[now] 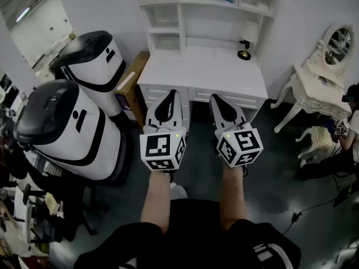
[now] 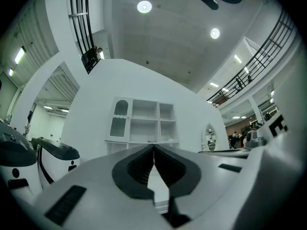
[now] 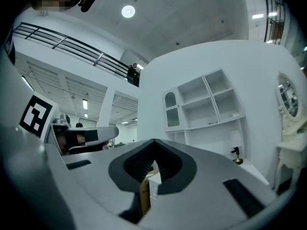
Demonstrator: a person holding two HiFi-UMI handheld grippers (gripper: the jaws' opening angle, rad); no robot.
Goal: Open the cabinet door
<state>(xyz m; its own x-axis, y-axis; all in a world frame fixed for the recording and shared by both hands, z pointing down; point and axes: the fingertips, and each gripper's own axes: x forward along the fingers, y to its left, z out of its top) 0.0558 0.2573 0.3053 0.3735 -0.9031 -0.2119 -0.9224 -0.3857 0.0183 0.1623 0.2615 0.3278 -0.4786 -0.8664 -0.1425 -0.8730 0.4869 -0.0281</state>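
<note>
Left claw (image 1: 171, 94) clenched, nothing between jaws; right claw (image 1: 216, 97) likewise clenched, empty. Both held side by side before white cabinet (image 1: 202, 74), apart from it.

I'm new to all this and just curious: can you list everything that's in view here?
Desk with shelf unit: one, white, far wall ahead.
Lamp: one, white shade, desk's right rear.
Rounded machines: two, white and black, left of the desk.
Cardboard box: one, brown, between machines and desk.
Dressing table with oval mirror: one, white, far right.
Stool: one, cream, beside the dressing table.
Left gripper, right gripper: white and black, shut, empty, aimed at the desk.
</note>
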